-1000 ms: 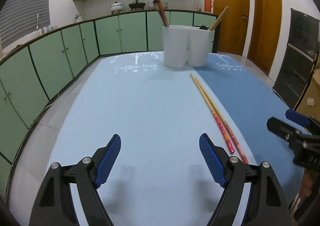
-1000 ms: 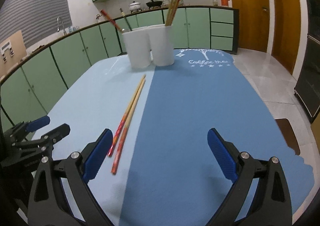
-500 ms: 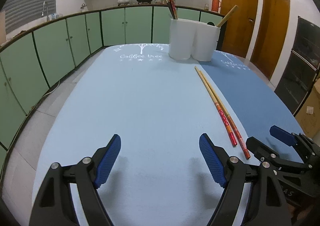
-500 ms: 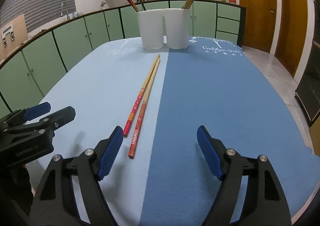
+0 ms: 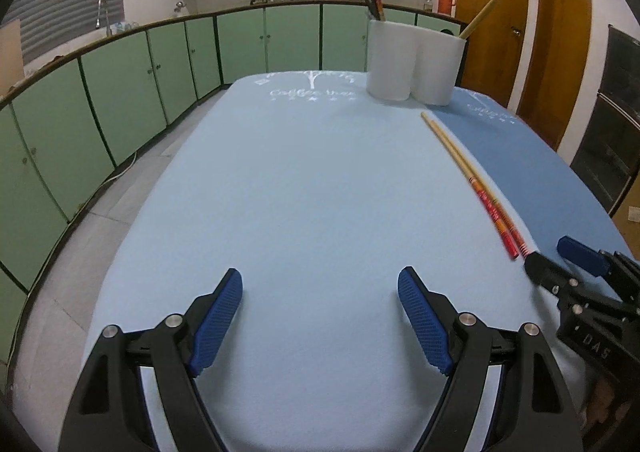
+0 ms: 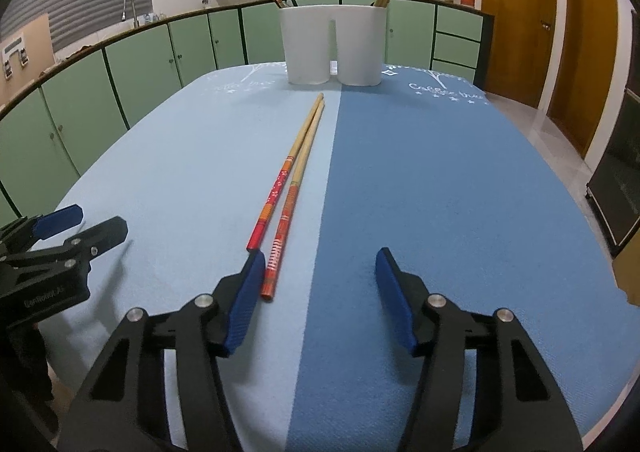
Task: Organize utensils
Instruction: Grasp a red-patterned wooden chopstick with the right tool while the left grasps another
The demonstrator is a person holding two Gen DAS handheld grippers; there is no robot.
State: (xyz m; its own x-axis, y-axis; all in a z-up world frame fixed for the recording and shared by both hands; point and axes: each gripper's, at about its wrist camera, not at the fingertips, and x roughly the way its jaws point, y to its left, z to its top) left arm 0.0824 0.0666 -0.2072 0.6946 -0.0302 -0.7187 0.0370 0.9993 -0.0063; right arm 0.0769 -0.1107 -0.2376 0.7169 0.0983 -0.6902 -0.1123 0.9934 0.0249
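In the right wrist view, the right gripper [image 6: 320, 272] fills the bottom of the frame, its blue-padded jaws about half apart and closing. The red end of one chopstick lies just inside the left pad; the pads do not press on it, and nothing is gripped. The other chopstick's red end sits just beyond the tip of that left pad.

The two chopsticks [image 6: 294, 180] lie side by side at the centre of the frame, on the light blue half of the tablecloth [image 6: 192, 180] right beside the seam with the darker blue half. Their red patterned ends are nearest the camera and their plain wooden tips point up toward the holder.

At the lower left of this view the left gripper [image 6: 76, 228] hovers over the light blue cloth, well apart from the chopsticks. In the left wrist view its jaws [image 5: 320, 304] stand wide at the bottom of the frame with only bare cloth between them; it holds nothing. There the chopsticks [image 5: 472, 180] run diagonally at centre right, and the right gripper's black finger [image 5: 548, 276] meets their red ends.

Farther up, at the top centre, a white two-compartment utensil holder [image 6: 334, 44] stands upright on the cloth. Its left compartment holds red and dark utensils, its right one wooden chopsticks.

Behind the table runs a row of green cabinets [image 6: 132, 64].
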